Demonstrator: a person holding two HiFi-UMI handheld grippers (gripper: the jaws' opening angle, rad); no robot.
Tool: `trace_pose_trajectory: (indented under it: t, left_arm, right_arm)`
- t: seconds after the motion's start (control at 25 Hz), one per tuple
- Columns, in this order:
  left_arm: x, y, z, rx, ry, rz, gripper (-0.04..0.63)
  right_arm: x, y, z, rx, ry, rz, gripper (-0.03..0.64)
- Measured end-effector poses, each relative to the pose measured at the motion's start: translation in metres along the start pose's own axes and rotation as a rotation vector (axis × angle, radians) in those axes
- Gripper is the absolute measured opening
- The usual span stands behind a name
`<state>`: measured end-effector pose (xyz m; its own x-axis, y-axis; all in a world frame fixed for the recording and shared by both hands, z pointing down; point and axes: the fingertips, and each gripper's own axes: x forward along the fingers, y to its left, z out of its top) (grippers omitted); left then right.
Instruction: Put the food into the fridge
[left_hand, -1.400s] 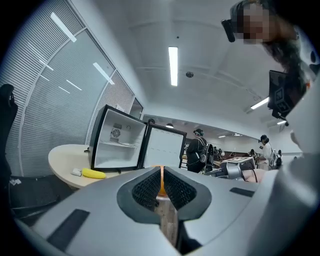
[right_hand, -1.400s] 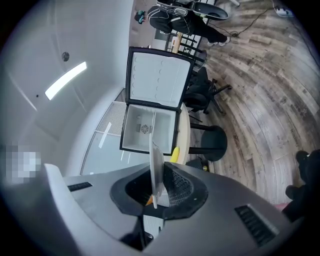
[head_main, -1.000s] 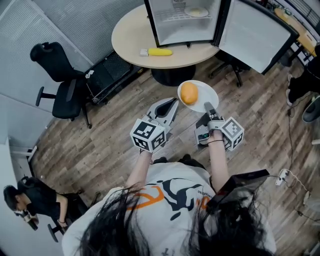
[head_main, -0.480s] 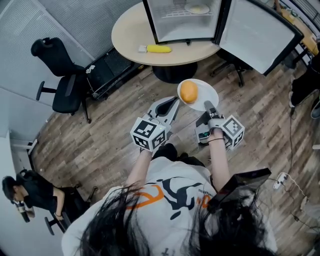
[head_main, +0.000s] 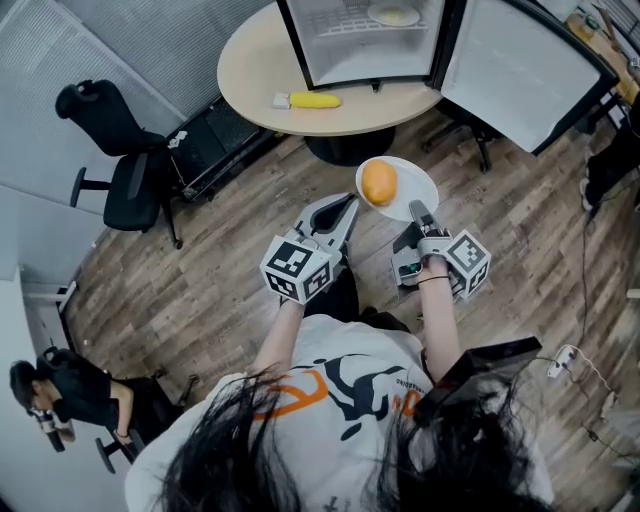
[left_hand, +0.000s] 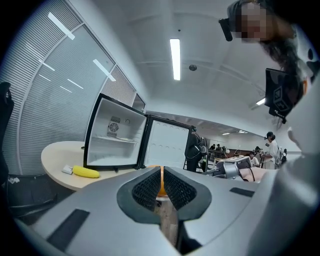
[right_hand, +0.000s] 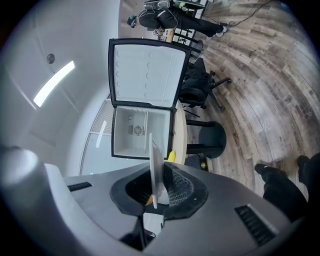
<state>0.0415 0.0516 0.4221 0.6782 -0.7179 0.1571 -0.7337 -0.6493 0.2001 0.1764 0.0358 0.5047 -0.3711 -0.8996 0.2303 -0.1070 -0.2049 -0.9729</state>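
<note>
An orange (head_main: 379, 183) lies on a white plate (head_main: 410, 190) held level above the wood floor. My right gripper (head_main: 417, 213) is shut on the plate's near rim; in the right gripper view the plate (right_hand: 154, 172) shows edge-on between the pads. Just left of the plate, my left gripper (head_main: 348, 207) is shut with nothing in it, and a sliver of the orange (left_hand: 160, 183) shows past its tips. The small fridge (head_main: 360, 45) stands open on the round table (head_main: 260, 70), its door (head_main: 510, 70) swung right. A yellow food item (head_main: 313, 101) lies on the table in front of it.
A plate with food (head_main: 393, 14) sits on the fridge's shelf. A black office chair (head_main: 125, 165) and a black case (head_main: 215, 145) stand left of the table. Another chair (head_main: 470, 135) is under the fridge door. A person (head_main: 55, 400) sits at the lower left.
Both grippers and the plate keep their places. The view has drifted slightly, so the table and fridge sit a little higher and further left in the frame.
</note>
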Motion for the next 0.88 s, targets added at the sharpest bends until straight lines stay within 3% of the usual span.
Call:
trace_pose_trajectory:
  t: [0.88]
  left_arm:
    - [0.108,0.155,0.060,0.046,0.021,-0.105,0.023]
  right_arm:
    - [0.178,0.053,0.028,0.028,-0.076,-0.009,0.037]
